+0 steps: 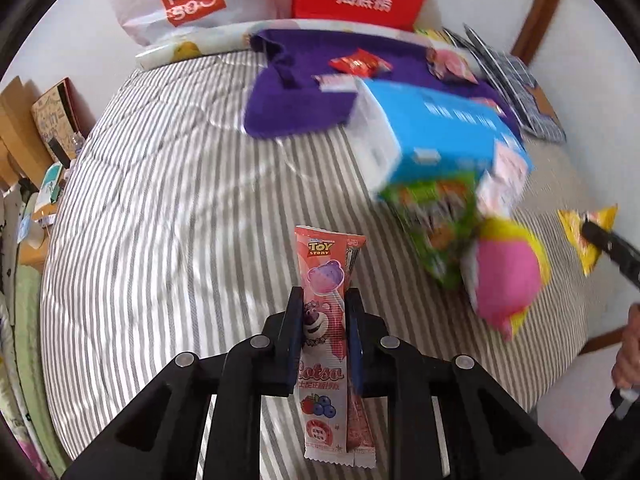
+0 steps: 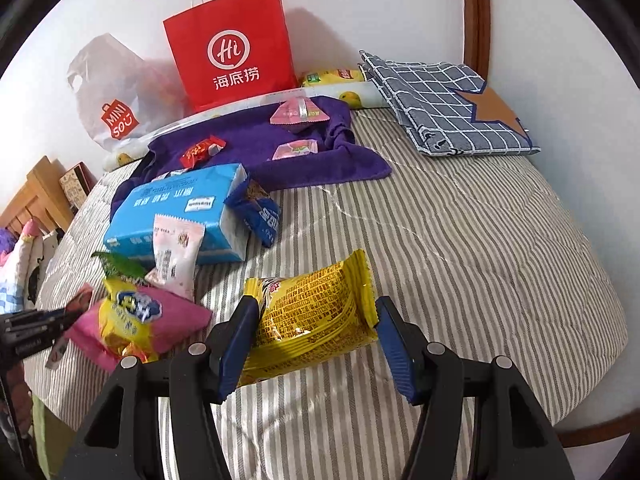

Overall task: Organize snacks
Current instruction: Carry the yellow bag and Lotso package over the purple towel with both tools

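Striped bedcover [image 1: 160, 200] below; left gripper [image 1: 322, 300] clenches lollipop packet [image 1: 326, 312] lengthwise; right jaws released.

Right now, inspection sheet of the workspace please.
Surface: striped bed cover, wrinkled.
Job's things: pink lollipop packet; yellow snack packet; pink-and-yellow bag; small sweets on purple cloth.
Clutter: blue tissue pack, folded checked cloth.
Grippers: left gripper shut on the lollipop packet; right gripper astride the yellow packet, contact unclear.
Cables: nothing seen.
Surroundings: red paper bag, white plastic bag, wall.
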`<state>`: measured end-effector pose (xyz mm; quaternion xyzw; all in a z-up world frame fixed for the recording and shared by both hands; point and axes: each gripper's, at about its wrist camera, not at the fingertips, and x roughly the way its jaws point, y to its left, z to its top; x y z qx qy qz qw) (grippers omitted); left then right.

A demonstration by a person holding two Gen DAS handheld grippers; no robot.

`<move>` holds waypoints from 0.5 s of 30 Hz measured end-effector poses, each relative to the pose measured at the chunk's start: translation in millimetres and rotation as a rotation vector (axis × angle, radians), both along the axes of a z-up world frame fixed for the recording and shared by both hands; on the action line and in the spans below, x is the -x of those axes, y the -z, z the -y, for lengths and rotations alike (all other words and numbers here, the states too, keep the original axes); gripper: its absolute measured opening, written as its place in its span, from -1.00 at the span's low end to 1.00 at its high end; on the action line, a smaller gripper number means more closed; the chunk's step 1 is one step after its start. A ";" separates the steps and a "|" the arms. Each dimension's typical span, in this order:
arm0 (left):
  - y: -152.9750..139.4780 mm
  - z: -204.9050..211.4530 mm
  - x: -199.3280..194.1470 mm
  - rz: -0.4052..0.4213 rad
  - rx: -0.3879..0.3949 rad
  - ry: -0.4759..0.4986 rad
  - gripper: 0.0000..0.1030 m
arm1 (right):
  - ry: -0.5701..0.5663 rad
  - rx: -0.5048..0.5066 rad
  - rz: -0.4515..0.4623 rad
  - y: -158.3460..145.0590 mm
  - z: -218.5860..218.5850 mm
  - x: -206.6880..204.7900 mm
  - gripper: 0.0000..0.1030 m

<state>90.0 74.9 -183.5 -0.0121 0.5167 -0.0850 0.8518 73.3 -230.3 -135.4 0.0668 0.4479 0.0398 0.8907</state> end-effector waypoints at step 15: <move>15.4 -8.7 -61.5 0.058 -0.005 -0.004 -0.57 | 0.078 0.004 -0.050 17.8 -10.4 -40.8 0.12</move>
